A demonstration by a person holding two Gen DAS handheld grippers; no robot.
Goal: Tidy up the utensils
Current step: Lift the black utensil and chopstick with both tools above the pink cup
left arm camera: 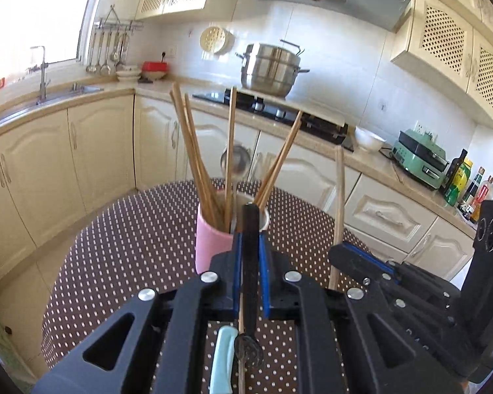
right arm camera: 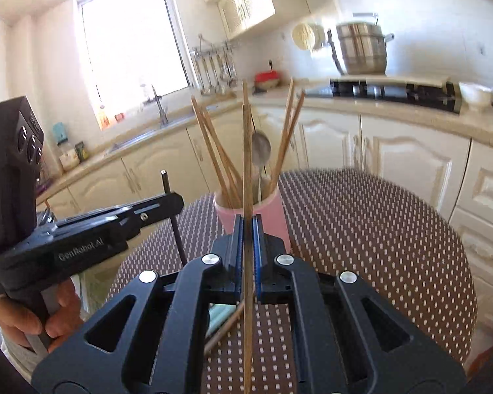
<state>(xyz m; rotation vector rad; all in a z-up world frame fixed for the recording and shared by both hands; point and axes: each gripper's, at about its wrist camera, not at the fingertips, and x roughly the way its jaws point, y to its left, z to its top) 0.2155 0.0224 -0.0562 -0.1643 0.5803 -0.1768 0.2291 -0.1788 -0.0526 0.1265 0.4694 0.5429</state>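
A pink cup (left arm camera: 210,246) (right arm camera: 272,216) stands on the dotted table, holding several wooden chopsticks (left arm camera: 194,151) (right arm camera: 213,151) and a metal spoon (right arm camera: 261,147). My left gripper (left arm camera: 249,239) (right arm camera: 172,197) is shut on a black-handled utensil (left arm camera: 250,262) (right arm camera: 174,220), held upright just in front of the cup with its dark round end (left arm camera: 248,349) hanging low. My right gripper (right arm camera: 246,223) (left arm camera: 341,249) is shut on a single wooden chopstick (right arm camera: 246,164) (left arm camera: 340,197), upright and close before the cup. Both grippers are above the table.
Under the grippers on the brown dotted tablecloth (left arm camera: 131,229) (right arm camera: 361,229) lie a pale teal handle (left arm camera: 222,361) (right arm camera: 218,315) and a loose chopstick (right arm camera: 226,325). A hand (right arm camera: 33,321) holds the left gripper. Cabinets, a sink (left arm camera: 49,98) and a stove with a steel pot (left arm camera: 272,69) ring the table.
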